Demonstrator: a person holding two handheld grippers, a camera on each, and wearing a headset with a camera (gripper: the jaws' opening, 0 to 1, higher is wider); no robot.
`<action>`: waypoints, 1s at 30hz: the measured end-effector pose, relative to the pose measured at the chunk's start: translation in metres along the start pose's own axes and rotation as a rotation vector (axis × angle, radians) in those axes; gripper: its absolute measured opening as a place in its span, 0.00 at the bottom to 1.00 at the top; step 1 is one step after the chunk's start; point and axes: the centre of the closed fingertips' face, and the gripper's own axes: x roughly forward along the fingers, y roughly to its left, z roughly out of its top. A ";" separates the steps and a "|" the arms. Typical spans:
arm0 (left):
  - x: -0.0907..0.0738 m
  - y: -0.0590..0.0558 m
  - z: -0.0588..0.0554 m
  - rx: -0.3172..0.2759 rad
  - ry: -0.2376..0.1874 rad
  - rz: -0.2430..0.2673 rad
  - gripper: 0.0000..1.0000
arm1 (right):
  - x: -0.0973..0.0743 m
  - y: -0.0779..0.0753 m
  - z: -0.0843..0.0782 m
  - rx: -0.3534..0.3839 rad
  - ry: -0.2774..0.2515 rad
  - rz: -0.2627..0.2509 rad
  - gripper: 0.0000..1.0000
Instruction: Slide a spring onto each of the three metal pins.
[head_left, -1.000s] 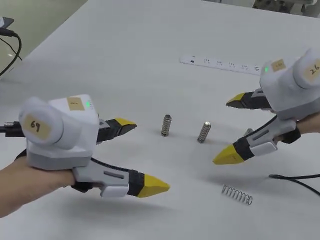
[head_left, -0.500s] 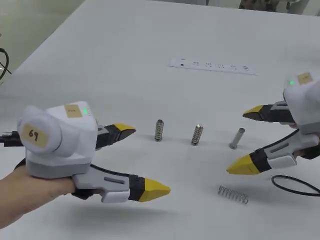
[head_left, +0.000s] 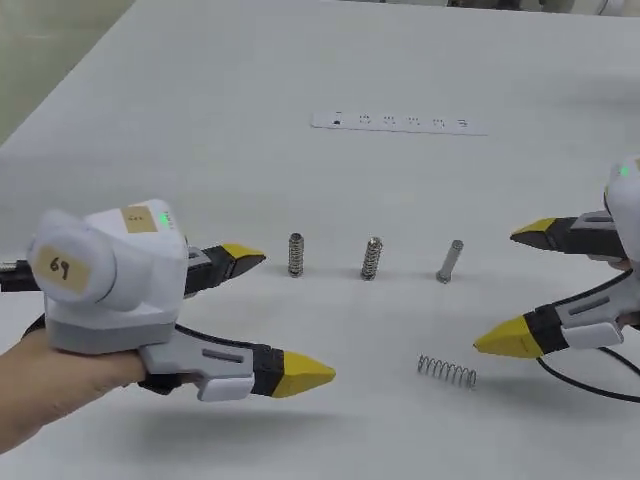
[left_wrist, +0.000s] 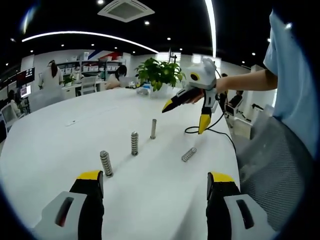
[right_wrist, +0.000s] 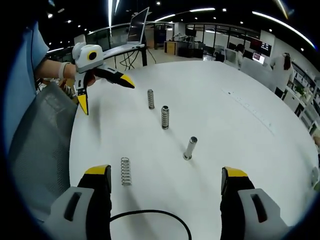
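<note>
Spring (head_left: 446, 371) lies flat, axis left-right, near upright bare pin (head_left: 449, 261); left gripper (head_left: 296, 316) and right gripper (head_left: 495, 290) gape empty.

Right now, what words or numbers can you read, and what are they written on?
"69" is on the round sticker at the back of the left gripper.
The small tan sticker on top of that same gripper is too blurred to read.
The marks on the white power strip farther back are too small to read.
</note>
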 end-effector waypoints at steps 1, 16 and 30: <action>0.000 0.000 0.000 0.002 -0.001 0.000 0.82 | -0.003 0.000 -0.004 0.007 0.005 -0.006 0.90; 0.014 -0.012 0.001 0.029 0.021 -0.061 0.81 | -0.039 0.007 -0.031 0.088 -0.013 -0.072 0.87; 0.043 -0.033 -0.002 0.115 0.057 -0.196 0.74 | -0.057 0.014 -0.048 0.157 -0.024 -0.110 0.83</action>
